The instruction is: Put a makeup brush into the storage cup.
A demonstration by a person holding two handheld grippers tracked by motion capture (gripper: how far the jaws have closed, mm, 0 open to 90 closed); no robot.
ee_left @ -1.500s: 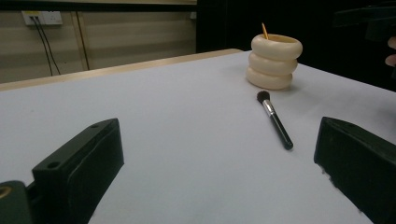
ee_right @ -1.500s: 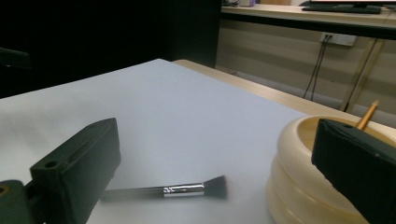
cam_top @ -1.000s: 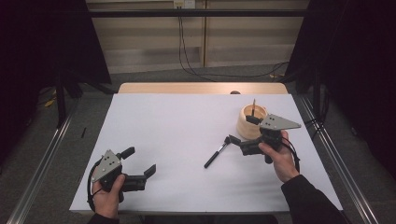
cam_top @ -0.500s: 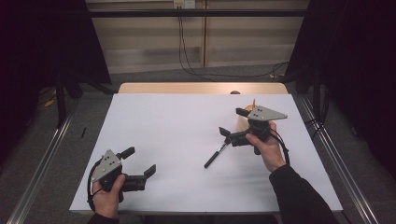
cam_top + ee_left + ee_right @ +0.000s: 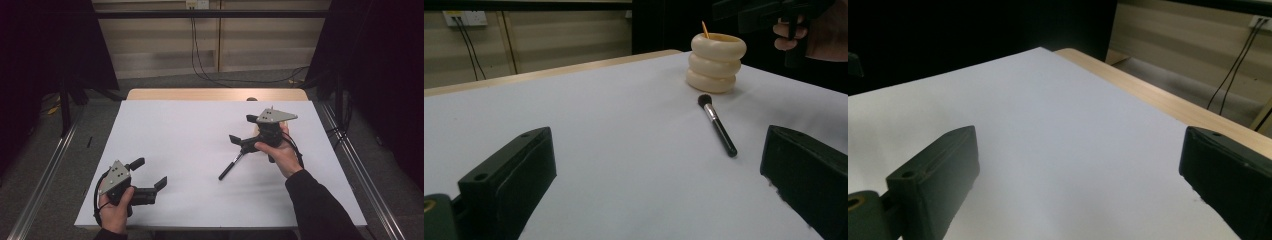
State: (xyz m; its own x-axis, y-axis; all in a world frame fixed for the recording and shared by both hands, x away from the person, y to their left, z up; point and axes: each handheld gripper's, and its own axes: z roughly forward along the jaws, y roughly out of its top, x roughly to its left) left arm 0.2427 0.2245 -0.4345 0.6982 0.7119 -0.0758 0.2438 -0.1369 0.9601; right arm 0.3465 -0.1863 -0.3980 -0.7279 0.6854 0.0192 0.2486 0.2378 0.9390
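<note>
In the high view the right gripper (image 5: 244, 131) hides the cream ringed holder (image 5: 716, 62); its jaws gape empty, above the brush (image 5: 231, 165), whose head lies just near of the holder; left gripper (image 5: 148, 174), released, rests near-left, well apart on the white table (image 5: 175, 135).

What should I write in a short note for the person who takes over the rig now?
Left hand-held gripper: open, holding nothing, low over the near left of the white table.
Right hand-held gripper: open, holding nothing, raised above the far right.
Makeup brush: lying flat on the table, apart from the holder.
Cream ringed holder: upright, one thin stick in it.
Done: nothing gripped yet.
Left: probably pick up the brush and stand it in the holder.
</note>
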